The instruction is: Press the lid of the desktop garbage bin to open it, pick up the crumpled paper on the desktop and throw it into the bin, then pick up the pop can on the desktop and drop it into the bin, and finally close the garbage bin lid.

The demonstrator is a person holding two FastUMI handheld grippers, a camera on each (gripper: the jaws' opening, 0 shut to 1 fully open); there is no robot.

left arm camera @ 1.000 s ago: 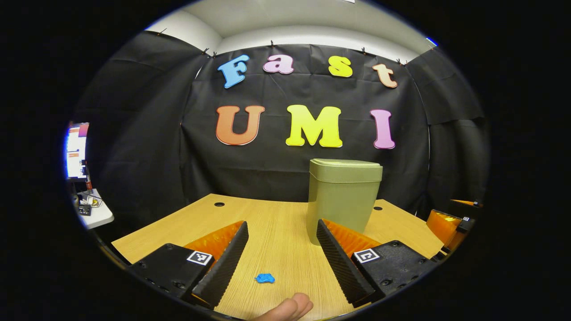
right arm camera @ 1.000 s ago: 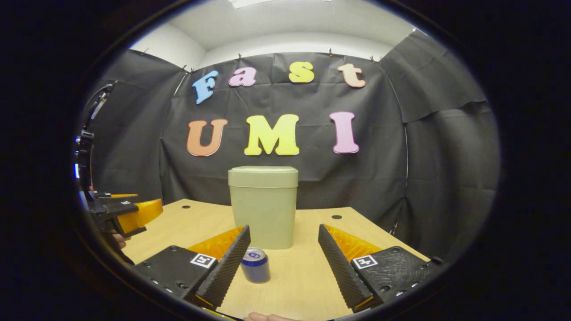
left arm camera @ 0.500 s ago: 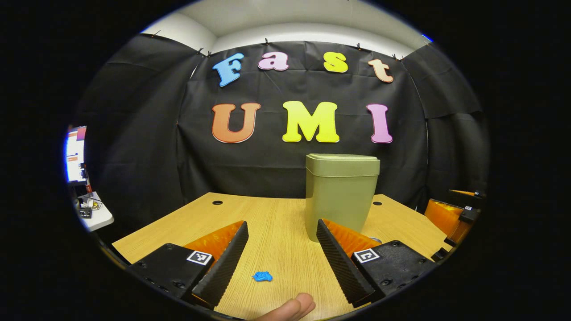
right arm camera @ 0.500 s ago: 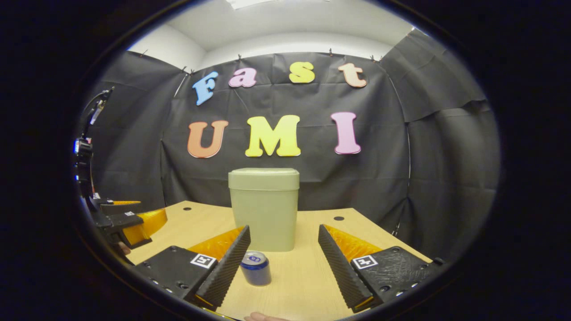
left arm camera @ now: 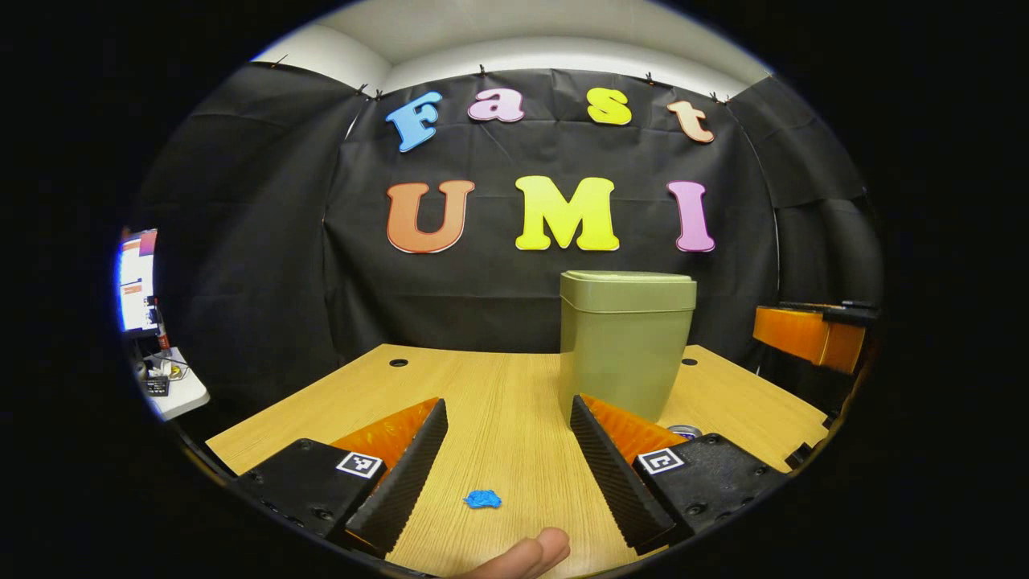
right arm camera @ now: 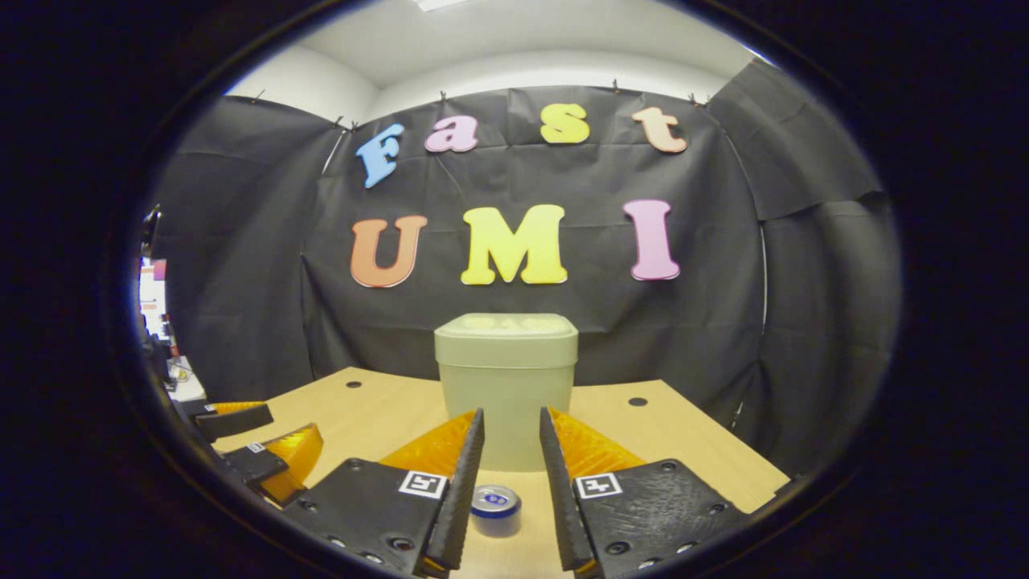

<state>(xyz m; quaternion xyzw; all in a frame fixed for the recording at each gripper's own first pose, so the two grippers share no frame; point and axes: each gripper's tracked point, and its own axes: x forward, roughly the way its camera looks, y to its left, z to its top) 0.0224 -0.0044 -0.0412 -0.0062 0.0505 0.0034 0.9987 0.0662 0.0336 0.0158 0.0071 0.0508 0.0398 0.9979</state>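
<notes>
The olive-green bin (left arm camera: 625, 362) stands on the wooden desk, its lid (left arm camera: 629, 289) shut. A small blue crumpled paper (left arm camera: 482, 499) lies on the desk low between the fingers of my left gripper (left arm camera: 507, 402), which is open and holds nothing. The can's top (left arm camera: 685, 432) peeks out right of the bin. My right gripper (left arm camera: 760, 320) hovers at about lid height to the right. In the right gripper view the bin (right arm camera: 506, 402) is straight ahead. My right gripper (right arm camera: 511, 412) has its fingers drawn close with a narrow gap, empty. The blue can (right arm camera: 496, 509) stands upright on the desk below it.
The wooden desk (left arm camera: 482, 394) has cable holes near its back corners. A person's fingertip (left arm camera: 526, 555) shows at the bottom edge. Left of the desk stand a monitor and a small white table (left arm camera: 173, 386). My left gripper (right arm camera: 293, 428) hangs low at the left.
My right gripper has risen, moved nearer the bin and narrowed its fingers from wide apart to a small gap. The left gripper has barely moved.
</notes>
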